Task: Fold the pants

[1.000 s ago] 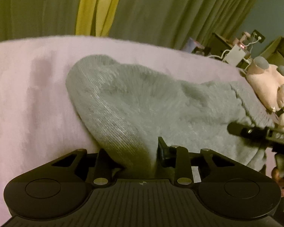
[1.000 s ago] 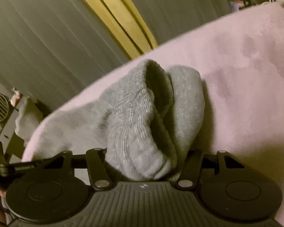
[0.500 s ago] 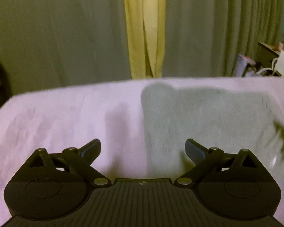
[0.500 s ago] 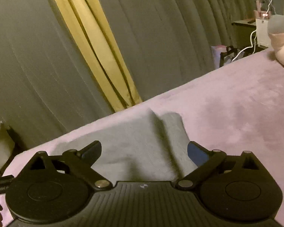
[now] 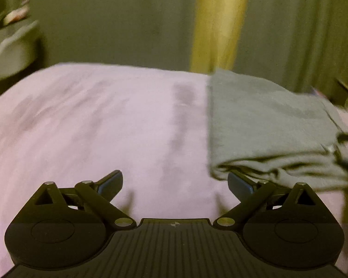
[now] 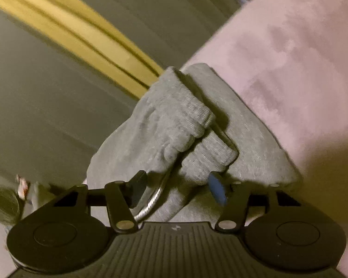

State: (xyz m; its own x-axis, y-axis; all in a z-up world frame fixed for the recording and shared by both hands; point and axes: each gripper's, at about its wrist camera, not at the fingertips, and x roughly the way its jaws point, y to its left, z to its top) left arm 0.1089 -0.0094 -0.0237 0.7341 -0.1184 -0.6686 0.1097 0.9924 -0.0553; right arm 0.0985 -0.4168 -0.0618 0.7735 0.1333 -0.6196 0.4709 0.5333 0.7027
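The folded grey knit pants (image 5: pixel 266 125) lie on the pink plush bedspread (image 5: pixel 104 127), stacked in layers so a further fold can be made. The left gripper (image 5: pixel 175 183) hangs wide open over bare bedspread beside the stack, angled downward, holding nothing. The right gripper (image 6: pixel 176 187), rolled and tilted down, is closing around the ribbed waistband (image 6: pixel 206 155), pads not yet pressing.

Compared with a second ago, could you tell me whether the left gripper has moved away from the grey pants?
Yes. The left gripper, jaws open and empty, has swung left of the grey pants, now facing bare pink blanket.
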